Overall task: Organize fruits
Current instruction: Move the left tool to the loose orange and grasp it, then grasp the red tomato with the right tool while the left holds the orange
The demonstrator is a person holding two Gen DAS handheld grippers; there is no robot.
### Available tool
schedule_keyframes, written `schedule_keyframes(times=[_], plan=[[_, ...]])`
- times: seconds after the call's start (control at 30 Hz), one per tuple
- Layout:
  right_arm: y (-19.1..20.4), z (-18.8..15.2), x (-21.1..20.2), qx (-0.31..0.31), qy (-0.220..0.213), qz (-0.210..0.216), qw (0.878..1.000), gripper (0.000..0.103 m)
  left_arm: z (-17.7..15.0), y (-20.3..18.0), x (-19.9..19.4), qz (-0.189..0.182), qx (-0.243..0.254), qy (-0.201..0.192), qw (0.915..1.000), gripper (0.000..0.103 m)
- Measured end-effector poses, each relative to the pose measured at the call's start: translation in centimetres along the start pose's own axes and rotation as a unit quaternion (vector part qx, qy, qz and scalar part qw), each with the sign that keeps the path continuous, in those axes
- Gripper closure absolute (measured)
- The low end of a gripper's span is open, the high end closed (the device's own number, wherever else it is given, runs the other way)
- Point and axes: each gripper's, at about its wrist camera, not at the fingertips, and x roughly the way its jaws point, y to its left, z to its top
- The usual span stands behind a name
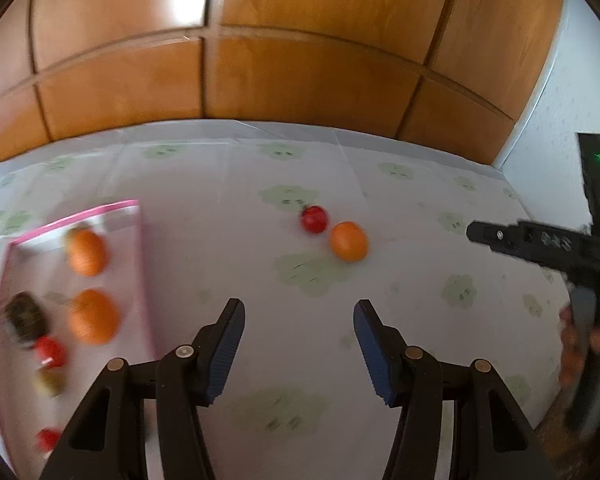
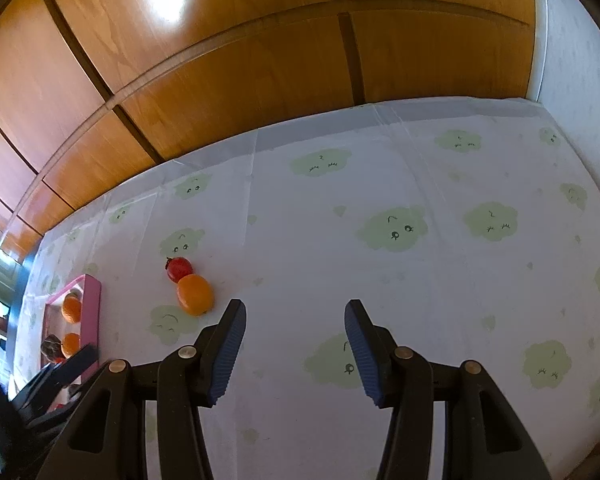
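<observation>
Left claw: the left claw (image 1: 299, 312) is spread wide with nothing in it, and it hangs above the worktop (image 1: 228, 240).
Right claw: the right claw (image 2: 295, 312) is spread wide too, with nothing between its blue pads (image 2: 227, 354). In the left wrist view it pokes in from the right edge (image 1: 540, 242).
Loose fruit: an orange (image 1: 348, 241) and a small red fruit (image 1: 313, 219) lie on the worktop, touching each other. The red one is on the far side. In the right wrist view the orange (image 2: 195, 294) sits just beside the left finger tip of the right claw, with the red fruit (image 2: 179, 268) behind it.
Tray: a pink tray (image 1: 142, 264) sits on the left of the worktop (it looks blurry in the left wrist view).
Fruit in the tray: two oranges (image 1: 86, 251) (image 1: 94, 315), a dark brown fruit (image 1: 25, 318), and small red ones (image 1: 50, 351) lie inside.
Cover: a white cloth (image 2: 396, 184) with green cloud faces lies over the worktop.
Back: a brown wooden wall (image 2: 228, 64) stands at the far side.
</observation>
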Motion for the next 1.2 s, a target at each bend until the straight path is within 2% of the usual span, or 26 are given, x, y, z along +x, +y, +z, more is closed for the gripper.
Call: schedule_keyframes(times=[0.27,0.5,0.57,0.6,0.63,0.87,1.07,1.17,1.2], plan=[[0.6,0.1,-0.1,-0.003,0.001,0.023,1.000,0.051,2.8,-3.6,5.5,-0.005,0.013,0.012,0.9998,0.045],[0.6,0.1,0.0,0.002,0.005,0.033,0.999,0.051,4.4,-4.2,9.9,0.009,-0.010,0.033,0.9994,0.046],[0.5,0.1,0.0,0.002,0.005,0.034,0.999,0.051,4.6,-4.4,11.0,0.012,-0.015,0.043,0.9989,0.050],[0.4,0.1,0.0,0.002,0.005,0.033,0.999,0.051,4.6,-4.3,11.4,0.008,-0.018,0.049,0.9986,0.062],[0.4,0.1,0.0,0.003,0.005,0.033,0.999,0.051,4.4,-4.3,11.9,0.004,-0.023,0.057,0.9981,0.066],[0.4,-0.1,0.2,-0.002,0.008,0.022,1.000,0.051,1.8,-3.8,8.9,0.007,-0.005,0.027,0.9996,0.067],[0.8,-0.5,0.6,-0.020,0.016,0.025,0.999,0.051,-3.8,-3.4,3.7,0.033,0.041,-0.018,0.9984,0.066],[1.0,-0.9,1.0,-0.024,0.027,0.043,0.998,0.051,-6.5,-2.8,3.5,0.042,0.051,-0.013,0.9977,0.067],[1.1,-1.0,1.1,-0.024,0.034,0.054,0.998,0.051,-7.2,-2.8,3.3,0.042,0.060,-0.034,0.9967,0.067]])
